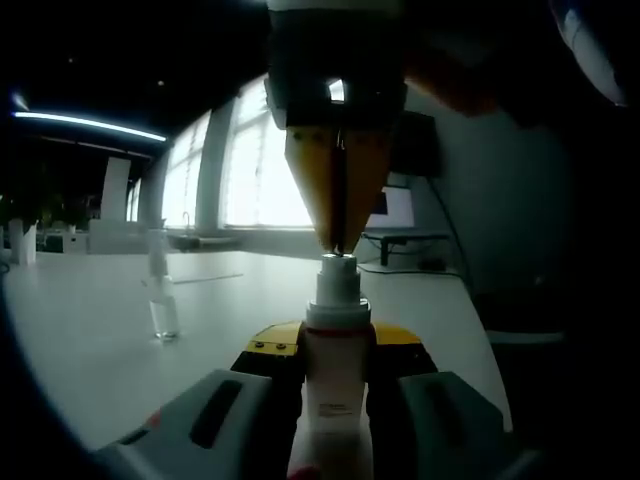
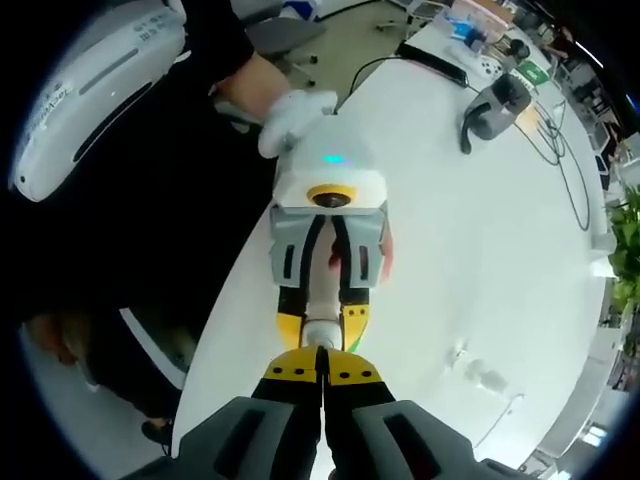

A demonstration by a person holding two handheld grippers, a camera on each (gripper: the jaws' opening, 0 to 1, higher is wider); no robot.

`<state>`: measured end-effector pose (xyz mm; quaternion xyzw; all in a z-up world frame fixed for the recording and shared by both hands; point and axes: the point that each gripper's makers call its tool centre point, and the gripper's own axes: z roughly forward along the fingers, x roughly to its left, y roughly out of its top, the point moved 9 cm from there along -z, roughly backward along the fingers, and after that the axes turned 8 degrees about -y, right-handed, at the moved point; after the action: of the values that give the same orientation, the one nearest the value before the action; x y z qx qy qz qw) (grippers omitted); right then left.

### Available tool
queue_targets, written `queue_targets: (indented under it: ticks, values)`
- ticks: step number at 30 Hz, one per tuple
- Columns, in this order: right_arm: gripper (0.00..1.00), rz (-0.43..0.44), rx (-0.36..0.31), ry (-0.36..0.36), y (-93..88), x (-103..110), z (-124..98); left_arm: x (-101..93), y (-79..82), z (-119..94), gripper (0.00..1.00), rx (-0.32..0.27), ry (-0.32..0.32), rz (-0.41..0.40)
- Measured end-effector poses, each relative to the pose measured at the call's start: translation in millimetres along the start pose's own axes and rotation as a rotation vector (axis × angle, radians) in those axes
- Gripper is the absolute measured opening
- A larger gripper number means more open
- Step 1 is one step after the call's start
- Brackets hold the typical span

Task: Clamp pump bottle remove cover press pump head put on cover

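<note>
Right gripper poised on the pump head, bottle clamped upright by the left

The left gripper (image 1: 335,400) gripped the white plastic pump bottle (image 1: 335,385) by its body, long axis upright above the white table (image 1: 90,340). The right gripper (image 2: 322,375), jaws closed together and holding nothing, pointed straight down, tips touching the pump head (image 1: 338,265). The clear plastic cover (image 1: 163,300) stood well apart on the table.
</note>
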<state>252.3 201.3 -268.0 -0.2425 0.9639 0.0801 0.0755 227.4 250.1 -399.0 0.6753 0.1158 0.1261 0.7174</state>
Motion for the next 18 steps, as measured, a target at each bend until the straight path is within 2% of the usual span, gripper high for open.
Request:
queue_targets:
  ticks: [18]
  values:
    - [0.00,-0.009,-0.014,-0.012,-0.5,1.7,-2.3,-0.2,0.0,0.1,0.14,0.000,0.002,-0.001]
